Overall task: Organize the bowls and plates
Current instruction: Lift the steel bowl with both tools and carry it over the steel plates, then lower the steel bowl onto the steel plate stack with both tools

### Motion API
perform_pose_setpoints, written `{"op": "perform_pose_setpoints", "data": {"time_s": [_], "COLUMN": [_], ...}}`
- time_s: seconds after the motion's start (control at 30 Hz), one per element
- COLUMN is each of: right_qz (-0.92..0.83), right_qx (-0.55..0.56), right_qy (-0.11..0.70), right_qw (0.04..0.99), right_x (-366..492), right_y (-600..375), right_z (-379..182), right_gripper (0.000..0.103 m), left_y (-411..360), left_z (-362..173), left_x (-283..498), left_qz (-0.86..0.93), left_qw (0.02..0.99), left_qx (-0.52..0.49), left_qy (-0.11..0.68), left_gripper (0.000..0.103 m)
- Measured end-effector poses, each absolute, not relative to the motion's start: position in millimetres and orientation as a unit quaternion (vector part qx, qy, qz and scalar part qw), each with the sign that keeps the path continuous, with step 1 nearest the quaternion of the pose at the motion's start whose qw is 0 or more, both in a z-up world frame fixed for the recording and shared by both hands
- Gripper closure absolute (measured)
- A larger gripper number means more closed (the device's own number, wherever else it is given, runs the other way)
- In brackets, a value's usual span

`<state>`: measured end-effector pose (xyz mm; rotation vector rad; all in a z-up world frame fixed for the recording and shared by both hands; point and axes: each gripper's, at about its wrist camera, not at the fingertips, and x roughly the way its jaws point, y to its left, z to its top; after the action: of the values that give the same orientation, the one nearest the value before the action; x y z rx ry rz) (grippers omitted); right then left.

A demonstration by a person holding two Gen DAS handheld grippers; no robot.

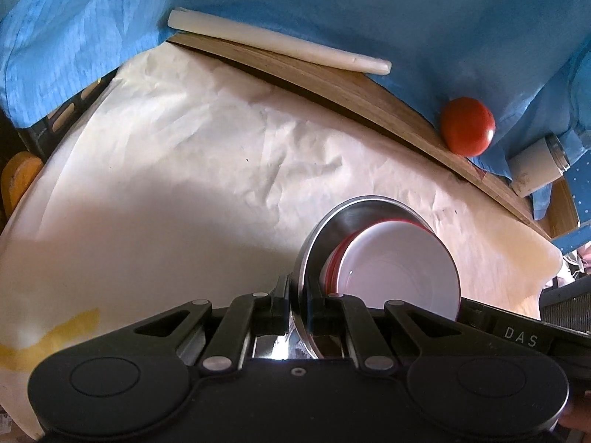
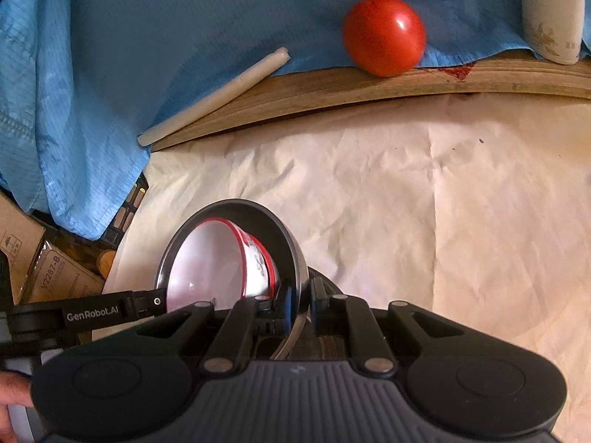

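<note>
A steel bowl (image 1: 332,227) is held tilted above the white paper, with a white bowl with a red rim (image 1: 399,269) nested inside it. My left gripper (image 1: 300,297) is shut on the steel bowl's rim, one finger inside and one outside. In the right wrist view the same steel bowl (image 2: 286,236) and white bowl (image 2: 207,265) appear, and my right gripper (image 2: 301,295) is shut on the opposite side of the steel rim. Each gripper shows in the other's view: the right one (image 1: 517,336) at the right edge, the left one (image 2: 147,301) at the left.
Crumpled white paper (image 2: 424,192) covers the table. Behind it lies a wooden board (image 2: 332,88) with a red tomato (image 2: 384,35), a white stick (image 2: 218,98) and a white cup (image 2: 550,14) against blue cloth (image 2: 147,37). Cardboard boxes (image 2: 48,269) sit off the left edge.
</note>
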<state>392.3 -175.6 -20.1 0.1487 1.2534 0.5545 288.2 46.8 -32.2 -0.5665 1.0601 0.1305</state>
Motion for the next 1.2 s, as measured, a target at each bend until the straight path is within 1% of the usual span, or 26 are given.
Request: {"op": "perform_pose_setpoints", "data": {"time_s": [1.2], "right_qz": [0.241], "right_qx": [0.069], "right_qy": [0.608], "right_qw": [0.753], "right_x": [372], "right_y": [-191], "right_z": [-29], "right_gripper": [0.092], "left_y": [39], "left_z": [-39], "left_x": [274], "left_qz": [0.028], "left_qw": [0.804], "left_qx": [-0.247], "left_qy": [0.54], "left_gripper": [0.095]}}
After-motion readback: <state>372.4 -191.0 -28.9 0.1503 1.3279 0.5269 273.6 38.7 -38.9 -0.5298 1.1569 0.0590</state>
